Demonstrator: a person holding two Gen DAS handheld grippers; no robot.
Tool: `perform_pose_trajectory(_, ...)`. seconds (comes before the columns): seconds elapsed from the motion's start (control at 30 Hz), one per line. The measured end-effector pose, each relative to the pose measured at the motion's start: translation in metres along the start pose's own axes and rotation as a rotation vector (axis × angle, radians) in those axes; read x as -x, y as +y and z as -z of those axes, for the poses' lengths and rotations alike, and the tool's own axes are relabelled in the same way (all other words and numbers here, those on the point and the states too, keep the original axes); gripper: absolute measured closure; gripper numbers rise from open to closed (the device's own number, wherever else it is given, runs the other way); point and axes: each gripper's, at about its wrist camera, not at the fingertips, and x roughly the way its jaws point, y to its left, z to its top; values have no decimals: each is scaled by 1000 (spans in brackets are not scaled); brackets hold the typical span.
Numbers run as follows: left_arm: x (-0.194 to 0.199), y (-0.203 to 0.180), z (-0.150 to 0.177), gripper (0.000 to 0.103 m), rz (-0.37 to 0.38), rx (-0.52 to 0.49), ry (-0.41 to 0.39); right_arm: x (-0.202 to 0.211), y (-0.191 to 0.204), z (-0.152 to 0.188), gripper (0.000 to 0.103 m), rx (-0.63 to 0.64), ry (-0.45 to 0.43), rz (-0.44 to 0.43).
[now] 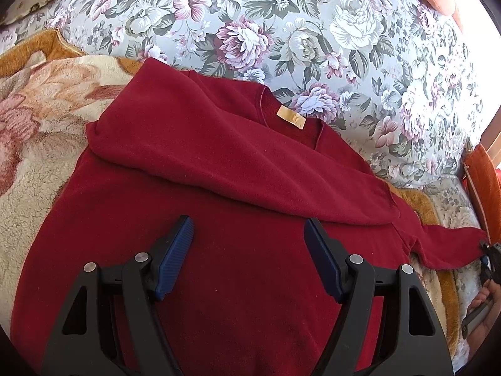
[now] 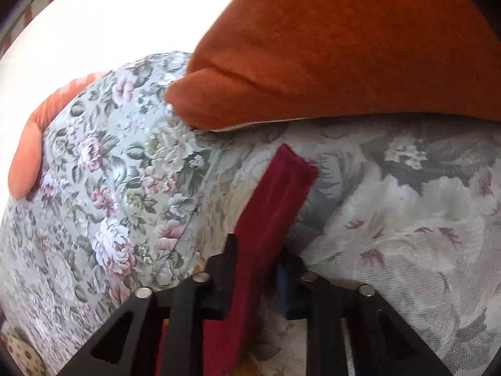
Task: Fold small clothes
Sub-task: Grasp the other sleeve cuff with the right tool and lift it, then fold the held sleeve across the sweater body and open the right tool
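Observation:
A dark red sweater (image 1: pixel 219 206) lies flat on the bed, neck label (image 1: pixel 290 116) away from me. Its left sleeve (image 1: pixel 238 163) is folded across the chest. Its right sleeve (image 1: pixel 451 244) stretches out to the right edge of the left wrist view. My left gripper (image 1: pixel 249 238) hovers open and empty over the sweater's body. My right gripper (image 2: pixel 255 269) is shut on the cuff end of the right sleeve (image 2: pixel 272 200), which sticks out beyond the fingers. The right gripper also shows at the far right of the left wrist view (image 1: pixel 490 260).
A floral bedspread (image 1: pixel 344 31) lies beyond the sweater. A cream and brown fleece blanket (image 1: pixel 37 119) lies under it at the left. An orange cushion (image 2: pixel 344 47) sits close ahead of the right gripper, and also shows at the right in the left wrist view (image 1: pixel 483 181).

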Motion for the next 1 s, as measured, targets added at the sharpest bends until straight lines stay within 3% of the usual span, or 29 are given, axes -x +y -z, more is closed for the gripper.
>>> perform_pose_trajectory(0.03,0,0,0,30,1,1,0,0,-3,-1,97,-10,0,0)
perform_pose_trajectory(0.17,0,1,-1,30,3,6,-1,3,7,-1,97,24,10,-56)
perform_pose_trajectory(0.33,2,3,-1,30,14,22,-4,7,72,21,98,93,60,-235)
perform_pose_trajectory(0.5,9,5,-3,30,26,39,-31,3,170,84,98,273,177,-434)
perform_pose_trajectory(0.6,17,8,-4,30,18,51,-72,-3,226,143,98,396,298,-536)
perform_pose_trajectory(0.7,28,13,-6,30,-10,64,-128,-10,267,205,98,525,425,-576)
perform_pose_trajectory(0.87,31,24,-8,30,-6,103,-142,-34,292,305,96,816,649,-442)
perform_pose_trajectory(0.9,31,24,-8,30,-3,101,-136,-35,290,315,94,854,652,-426)
perform_pose_trajectory(0.93,30,22,-8,30,2,91,-135,-33,290,313,87,852,633,-439)
perform_pose_trajectory(1.0,29,16,-8,30,21,66,-130,-31,289,306,67,808,679,-482)
